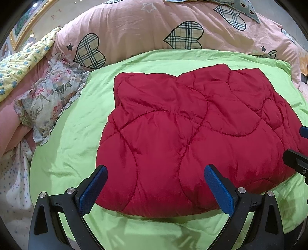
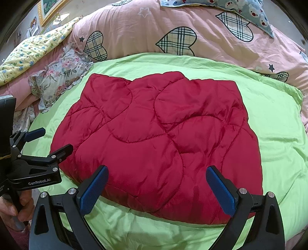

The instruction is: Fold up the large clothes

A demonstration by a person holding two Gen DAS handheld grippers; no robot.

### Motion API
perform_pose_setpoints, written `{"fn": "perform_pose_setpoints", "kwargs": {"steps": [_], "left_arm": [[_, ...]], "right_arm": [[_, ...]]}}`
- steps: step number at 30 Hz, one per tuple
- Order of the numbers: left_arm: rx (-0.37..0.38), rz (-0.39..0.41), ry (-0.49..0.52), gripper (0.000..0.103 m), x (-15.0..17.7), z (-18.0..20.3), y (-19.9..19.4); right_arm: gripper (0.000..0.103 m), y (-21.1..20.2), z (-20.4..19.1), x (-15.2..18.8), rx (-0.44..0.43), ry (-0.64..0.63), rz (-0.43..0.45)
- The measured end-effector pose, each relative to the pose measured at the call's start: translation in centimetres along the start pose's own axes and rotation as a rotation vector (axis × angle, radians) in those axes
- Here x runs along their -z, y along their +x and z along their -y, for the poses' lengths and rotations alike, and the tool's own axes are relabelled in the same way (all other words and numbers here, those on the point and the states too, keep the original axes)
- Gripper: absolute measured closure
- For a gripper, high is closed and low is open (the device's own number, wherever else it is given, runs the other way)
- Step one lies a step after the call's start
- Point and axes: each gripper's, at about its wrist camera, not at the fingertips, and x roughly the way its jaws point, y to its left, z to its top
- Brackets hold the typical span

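A red quilted padded garment point(image 1: 192, 134) lies folded into a thick rough rectangle on a lime-green sheet point(image 1: 67, 144); it also shows in the right wrist view point(image 2: 157, 142). My left gripper point(image 1: 156, 173) is open and empty, hovering just above the garment's near edge. My right gripper point(image 2: 156, 173) is open and empty, also over the near edge, a little to the right. The left gripper also shows in the right wrist view point(image 2: 52, 140) at the garment's left side, open. The right gripper's fingers point(image 1: 296, 159) show at the right edge of the left wrist view.
A pink duvet with plaid hearts point(image 1: 154, 28) is bunched behind the green sheet. A floral ruffled pillow point(image 1: 50, 96) and a yellow patterned quilt point(image 1: 23, 63) lie at the left. A blue bear-print pillow point(image 2: 246, 11) sits at the back right.
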Motion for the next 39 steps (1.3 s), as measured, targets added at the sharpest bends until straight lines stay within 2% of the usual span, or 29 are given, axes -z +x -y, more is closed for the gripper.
{"fn": "perform_pose_setpoints", "kwargs": {"steps": [39], "left_arm": [[0.011,0.005,-0.003,0.001,-0.59,-0.60,0.80]], "right_arm": [[0.001,0.66,0.22,-0.37,0.004,0.003,-0.007]]}}
